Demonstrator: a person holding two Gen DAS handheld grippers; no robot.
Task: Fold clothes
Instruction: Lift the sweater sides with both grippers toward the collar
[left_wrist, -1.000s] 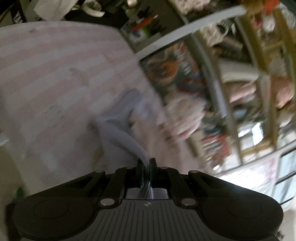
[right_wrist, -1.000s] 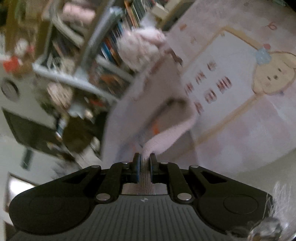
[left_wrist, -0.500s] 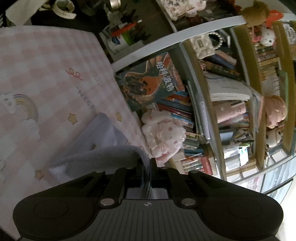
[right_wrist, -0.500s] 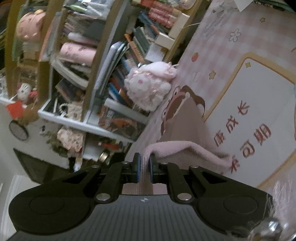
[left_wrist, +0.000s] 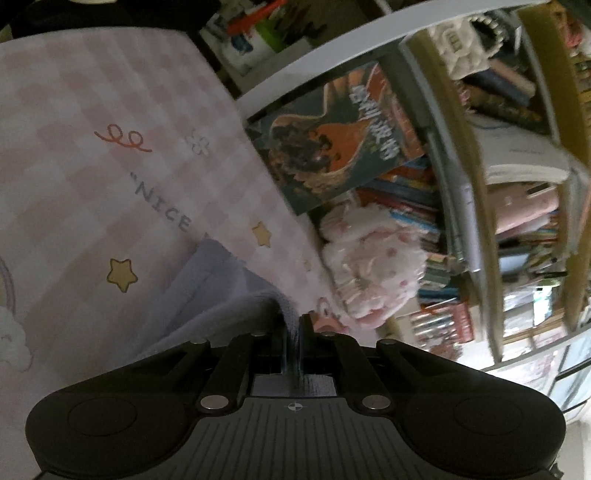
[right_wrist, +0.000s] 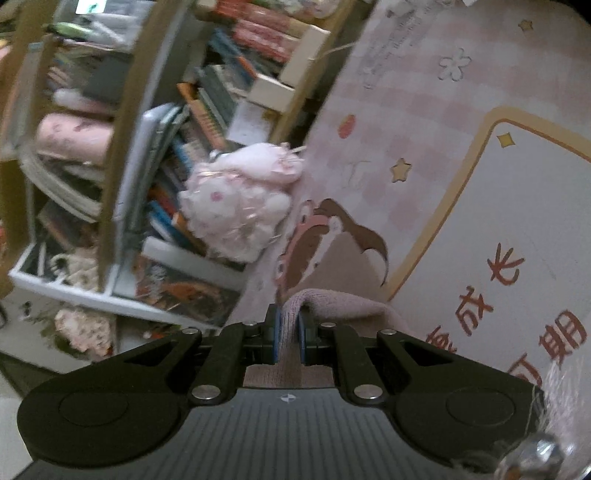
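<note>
Left gripper (left_wrist: 293, 325) pinching cloth (left_wrist: 218, 291) edge, lower centre; right gripper (right_wrist: 289, 321) clamping same cloth; mat (left_wrist: 92, 192) lying bare upper left.

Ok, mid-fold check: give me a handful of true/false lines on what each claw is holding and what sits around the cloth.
1. The left claw is shut on the cloth. True.
2. The right claw is open and holds nothing. False: it pinches a fold of the same cloth.
3. The cloth lies partly on a pink checked mat with stars. True.
4. A pink plush toy sits against the bookshelf. True.
5. The mat's print reads "GOOD". False: it reads "NICE".
</note>
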